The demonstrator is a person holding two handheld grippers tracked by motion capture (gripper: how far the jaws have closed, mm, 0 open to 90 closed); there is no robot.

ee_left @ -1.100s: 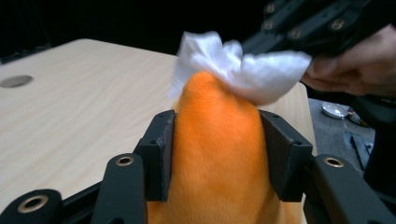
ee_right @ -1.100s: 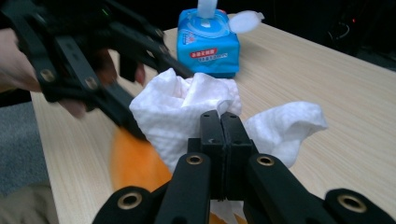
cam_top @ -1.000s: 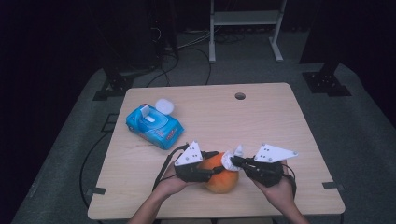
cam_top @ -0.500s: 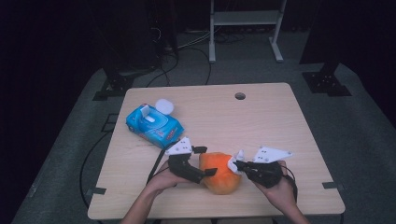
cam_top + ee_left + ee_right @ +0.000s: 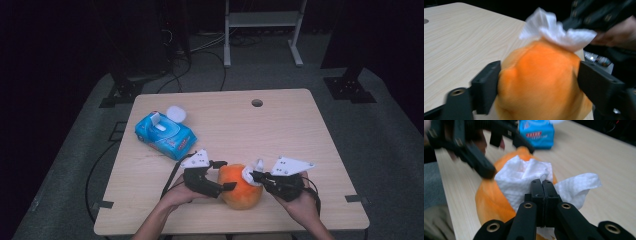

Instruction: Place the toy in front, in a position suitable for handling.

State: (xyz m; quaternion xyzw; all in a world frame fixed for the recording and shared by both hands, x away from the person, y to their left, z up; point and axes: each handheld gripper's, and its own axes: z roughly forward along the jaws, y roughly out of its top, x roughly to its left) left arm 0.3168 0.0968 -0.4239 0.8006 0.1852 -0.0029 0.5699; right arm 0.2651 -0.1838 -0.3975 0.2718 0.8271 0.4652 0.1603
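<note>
My left gripper (image 5: 222, 176) stands wide around the orange soft ball (image 5: 241, 186), one jaw on each side of it; its jaws have just been opening, then eased in a little, and in the left gripper view I cannot tell whether the pads touch it. My right gripper (image 5: 542, 185) is pinched tight on a white tissue (image 5: 524, 180) that lies against the ball's top. The ball sits on the counter (image 5: 280, 130) near its front edge, between my hands. A blue wipes pack (image 5: 164, 134) lies well apart, back left.
</note>
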